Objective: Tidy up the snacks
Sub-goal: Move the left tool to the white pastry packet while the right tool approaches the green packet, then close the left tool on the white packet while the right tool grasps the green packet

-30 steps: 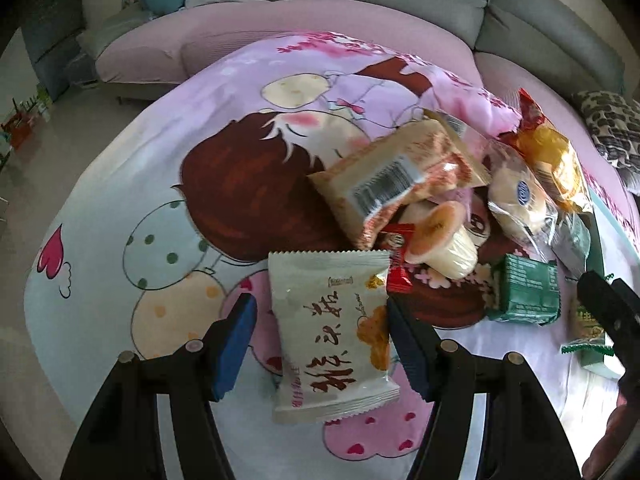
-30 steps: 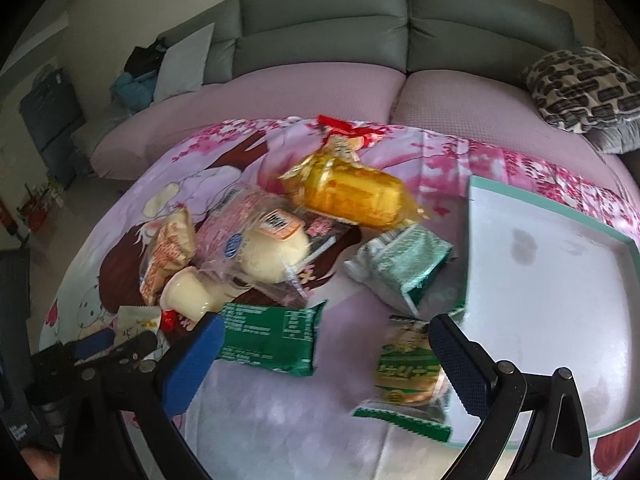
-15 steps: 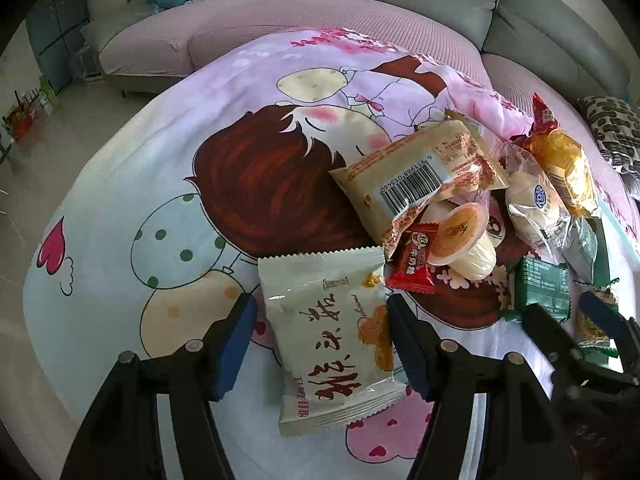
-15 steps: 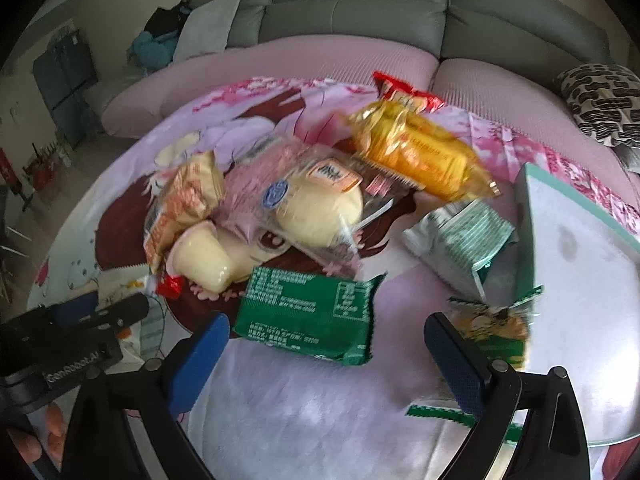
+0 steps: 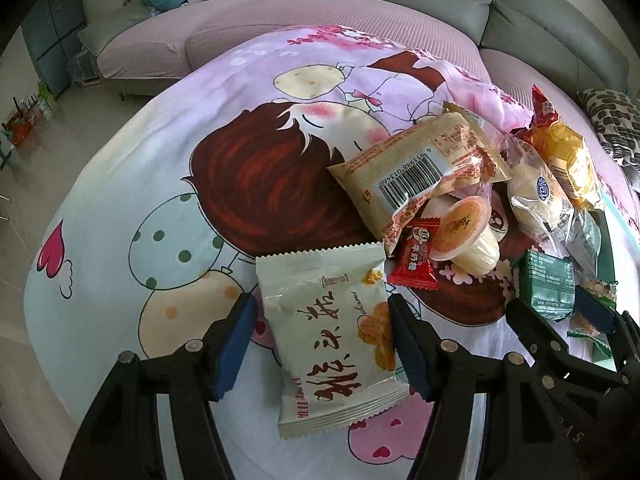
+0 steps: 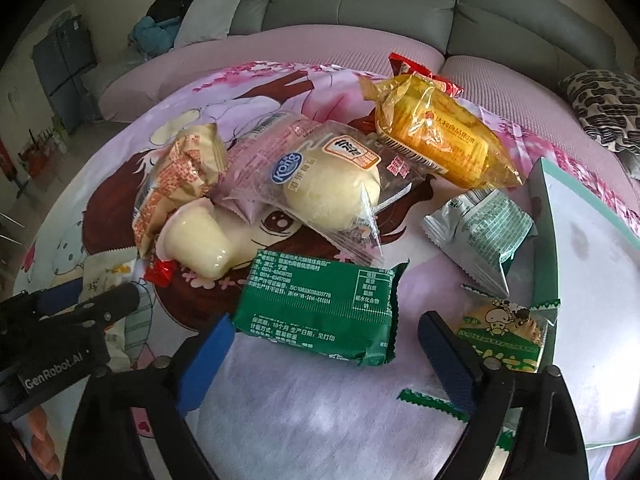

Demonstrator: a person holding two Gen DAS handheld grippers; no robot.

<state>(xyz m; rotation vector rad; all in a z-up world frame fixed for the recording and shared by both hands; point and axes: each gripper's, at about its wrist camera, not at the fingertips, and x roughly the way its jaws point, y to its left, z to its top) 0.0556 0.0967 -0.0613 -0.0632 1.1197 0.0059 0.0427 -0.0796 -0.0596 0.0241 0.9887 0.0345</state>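
A white snack packet (image 5: pixel 332 340) with dark red lettering sits between the blue pads of my left gripper (image 5: pixel 320 308), which is shut on it just above the cartoon-printed cloth (image 5: pixel 160 184). My right gripper (image 6: pixel 326 320) straddles a dark green snack packet (image 6: pixel 320 312) lying flat. Its jaws are closing, and both pads still stand clear of the packet's ends. A small green cartoon packet (image 6: pixel 504 332) lies just outside the right finger, against a teal-rimmed tray (image 6: pixel 592 264). The right gripper (image 5: pixel 560 308) also shows at the right of the left wrist view.
A snack pile lies beyond: a yellow packet (image 6: pixel 440 140), a bun in a clear wrapper (image 6: pixel 332 192), a pudding cup (image 6: pixel 196 240), a silver-green packet (image 6: pixel 480 232), a beige barcoded packet (image 5: pixel 420 172) and a red candy (image 5: pixel 414 256). A grey sofa (image 6: pixel 360 0) stands behind.
My right gripper has come down and forward over the dark green packet, and its jaws have narrowed. The left gripper keeps the white packet between its pads, barely shifted.
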